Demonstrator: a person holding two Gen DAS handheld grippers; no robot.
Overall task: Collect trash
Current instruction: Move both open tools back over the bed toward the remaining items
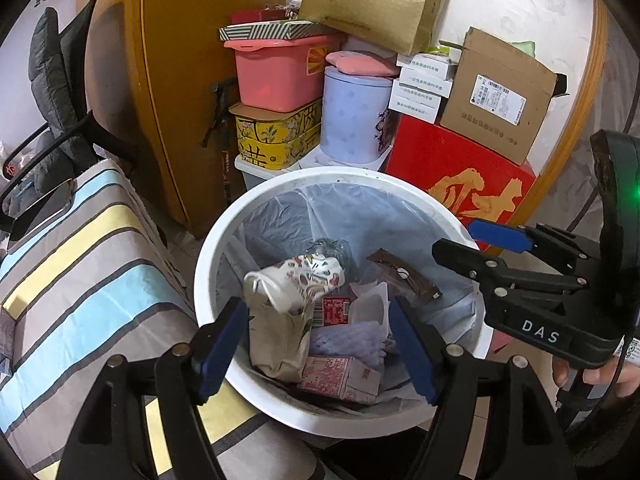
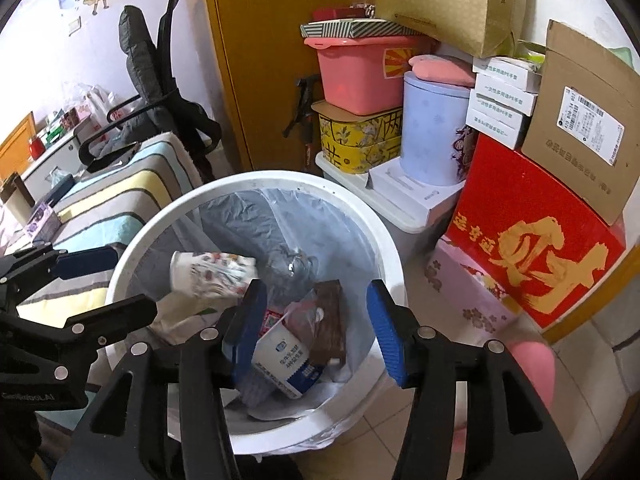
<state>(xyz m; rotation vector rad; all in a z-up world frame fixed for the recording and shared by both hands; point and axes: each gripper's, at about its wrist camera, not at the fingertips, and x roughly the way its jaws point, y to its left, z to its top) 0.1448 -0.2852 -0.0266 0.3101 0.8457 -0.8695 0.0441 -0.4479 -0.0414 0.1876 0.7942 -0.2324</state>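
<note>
A white round trash bin (image 1: pixel 208 264) with a clear liner stands on the floor; it also shows in the right wrist view (image 2: pixel 132 248). Inside lie a patterned paper cup (image 1: pixel 304 276), a brown wrapper (image 1: pixel 404 276), a pink carton (image 1: pixel 340 376) and a blue-white milk carton (image 2: pixel 288 360). My left gripper (image 1: pixel 320 352) is open and empty above the bin's near rim. My right gripper (image 2: pixel 316 332) is open and empty over the bin; it shows at the right in the left wrist view (image 1: pixel 472 244). The paper cup (image 2: pixel 212 272) looks in mid-air over the trash.
A striped cushion (image 1: pixel 80 264) lies left of the bin. Behind the bin are stacked boxes: a pink tub (image 1: pixel 276 76), a yellow tin (image 1: pixel 276 136), a lilac canister (image 1: pixel 356 116), a red box (image 1: pixel 460 176), a cardboard box (image 1: pixel 500 96). An office chair (image 2: pixel 160 92) stands at left.
</note>
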